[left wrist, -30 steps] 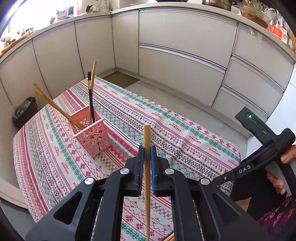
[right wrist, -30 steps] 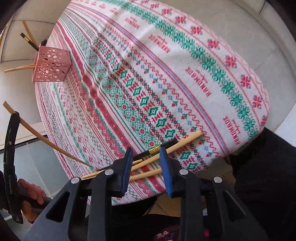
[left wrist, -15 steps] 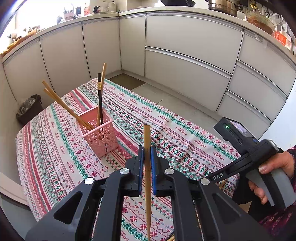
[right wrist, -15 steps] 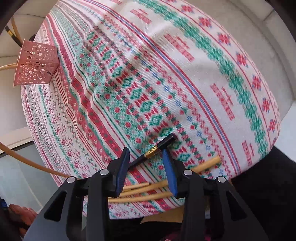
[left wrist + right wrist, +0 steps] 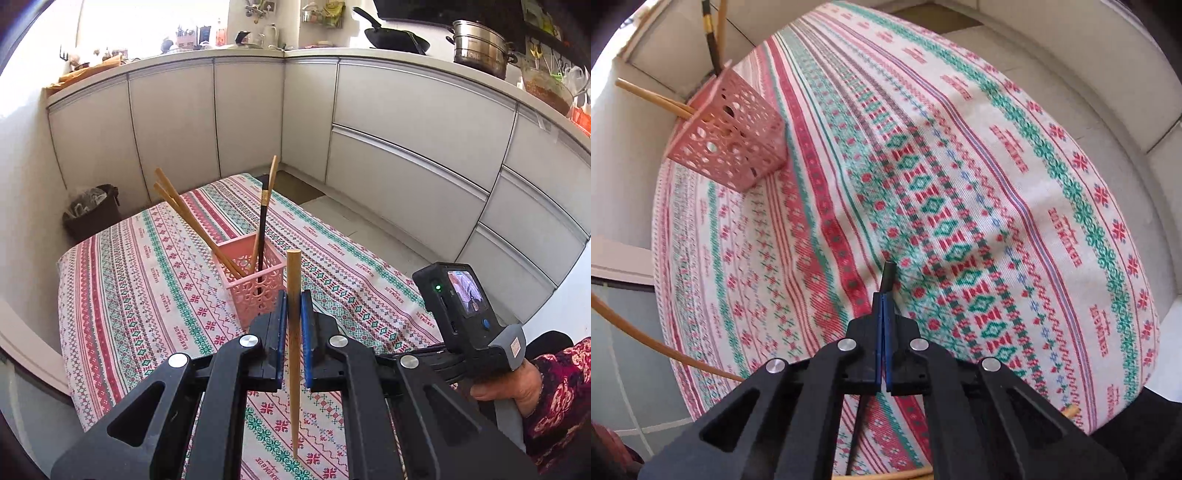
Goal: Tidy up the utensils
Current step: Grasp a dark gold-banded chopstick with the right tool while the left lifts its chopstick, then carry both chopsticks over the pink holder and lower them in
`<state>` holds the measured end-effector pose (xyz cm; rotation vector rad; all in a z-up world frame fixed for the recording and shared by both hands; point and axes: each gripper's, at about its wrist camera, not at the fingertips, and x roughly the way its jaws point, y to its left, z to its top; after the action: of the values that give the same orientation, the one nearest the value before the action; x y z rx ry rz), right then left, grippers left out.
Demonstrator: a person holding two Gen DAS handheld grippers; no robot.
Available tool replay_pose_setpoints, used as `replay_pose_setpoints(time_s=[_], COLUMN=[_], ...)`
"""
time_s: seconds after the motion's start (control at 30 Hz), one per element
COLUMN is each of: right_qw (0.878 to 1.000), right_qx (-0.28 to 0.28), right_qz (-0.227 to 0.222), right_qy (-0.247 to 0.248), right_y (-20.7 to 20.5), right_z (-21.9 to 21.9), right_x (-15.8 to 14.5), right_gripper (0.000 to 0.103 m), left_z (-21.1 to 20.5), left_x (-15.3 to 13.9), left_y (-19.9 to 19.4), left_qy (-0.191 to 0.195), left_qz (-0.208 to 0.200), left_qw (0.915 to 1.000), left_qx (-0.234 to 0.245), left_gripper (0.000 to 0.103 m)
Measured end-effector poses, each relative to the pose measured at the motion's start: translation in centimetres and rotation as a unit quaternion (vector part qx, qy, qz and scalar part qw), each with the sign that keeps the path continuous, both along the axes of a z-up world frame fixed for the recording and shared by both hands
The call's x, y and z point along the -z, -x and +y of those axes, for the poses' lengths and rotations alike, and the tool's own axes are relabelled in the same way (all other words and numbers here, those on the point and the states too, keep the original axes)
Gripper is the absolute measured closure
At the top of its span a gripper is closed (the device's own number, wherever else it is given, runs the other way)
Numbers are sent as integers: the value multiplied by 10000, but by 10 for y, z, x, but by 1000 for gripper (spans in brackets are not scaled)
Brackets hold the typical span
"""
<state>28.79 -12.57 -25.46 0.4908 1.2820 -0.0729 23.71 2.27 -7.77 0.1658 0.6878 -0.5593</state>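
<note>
My left gripper [image 5: 292, 299] is shut on a wooden chopstick [image 5: 294, 332], held upright above the table, just in front of the pink perforated basket [image 5: 255, 286]. The basket holds several wooden chopsticks [image 5: 192, 221] and a black one [image 5: 263, 221]. My right gripper [image 5: 883, 301] is shut on a black chopstick [image 5: 887, 275] whose end sticks out past the jaws, lifted over the tablecloth. The basket [image 5: 729, 142] shows at the upper left of the right wrist view. The right gripper's body [image 5: 469, 321] shows at the right of the left wrist view.
The table carries a red, green and white patterned cloth [image 5: 960, 166]. More wooden chopsticks [image 5: 894, 474] lie near its front edge. Grey cabinets [image 5: 406, 129] curve behind the table. A dark bin [image 5: 92, 212] stands at the left.
My right gripper closed on the black chopstick and lifted it off the cloth, turning toward the basket. My left gripper, still holding its chopstick, moved closer to the basket.
</note>
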Motion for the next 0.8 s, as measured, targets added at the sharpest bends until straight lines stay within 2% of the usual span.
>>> replay_pose_setpoints(time_s=[0.1,0.13,0.17,0.3,0.4,0.43,0.47,0.53,0.57,0.6,0.63,0.67,0.7,0.8], right_qw=[9978,9967,9973,9974,9967,9956,9946,9952,9951,9944,9930,9910,9903,9936], right_qx=[17,-28,-60,78,-46,-111,-135,-201,-259,-307,-367,-451,-486,-378], right_qz=[-628,-768,-713,598,792,918,1017,951,923,898,847,726,582,248], right_qy=[-222,-250,-182,-390,-152,-155,-135,59,257,468,740,1026,1162,1031], right_y=[-3,-4,-5,-9,1,-3,-4,-10,-14,-16,-16,-17,-16,-9], right_z=[2,3,-2,-20,-22,-17,-15,-3,9,19,27,36,42,37], right_x=[-16,-20,-23,1,3,7,12,11,12,13,13,13,15,13], right_gripper=[103,103,103,99,97,89,71,57,56,57,65,84,92,93], left_z=[6,8,9,6,1,0,0,0,0,2,4,6,8,17], left_x=[-4,-5,-6,-6,-7,-8,-9,-10,-11,-11,-12,-13,-13,-17], left_y=[0,-1,-2,-4,-4,-4,-4,-4,-3,-3,-3,-3,-3,-2], left_qy=[104,143,179,178,206,222,234,245,253,262,276,295,313,418], left_qz=[-83,-84,-56,-51,-73,-86,-97,-121,-128,-134,-145,-153,-163,-189], left_qw=[9998,9997,9997,9997,9996,9996,9996,9995,9995,9994,9993,9992,9990,9984], left_qx=[-148,-171,-160,-185,-153,-145,-135,-146,-165,-184,-214,-242,-265,-335], left_gripper=[96,96,96,96,96,96,96,96,96,96,96,96,96,96])
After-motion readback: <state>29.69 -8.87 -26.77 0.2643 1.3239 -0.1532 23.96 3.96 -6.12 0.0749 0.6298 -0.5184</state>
